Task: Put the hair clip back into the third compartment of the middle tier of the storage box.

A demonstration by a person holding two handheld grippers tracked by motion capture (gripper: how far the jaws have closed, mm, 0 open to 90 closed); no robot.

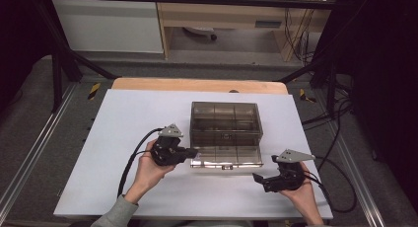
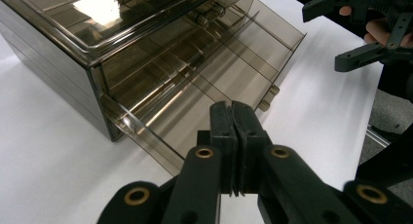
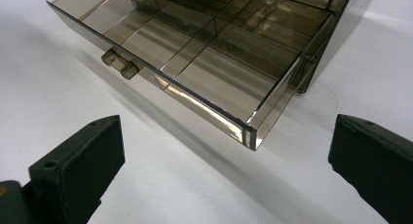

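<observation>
Now | left gripper (image 2: pixel 232 118) closed, empty, at drawer (image 1: pixel 226 157) left corner | right gripper (image 1: pixel 263 180) wide, near-right | risk: skewed push jams drawer, shifts box (image 1: pixel 225 119) on bench (image 1: pixel 123 187)

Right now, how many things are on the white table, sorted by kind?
Brown see-through drawer box, with its bottom drawer pulled out: 1
Black tools: 2, left tool and right tool
Total: 3

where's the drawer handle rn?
The handle sits mid-front of the pulled-out bottom drawer, facing the person, on the white table, between the left gripper and the right gripper; neither touches it.
</observation>
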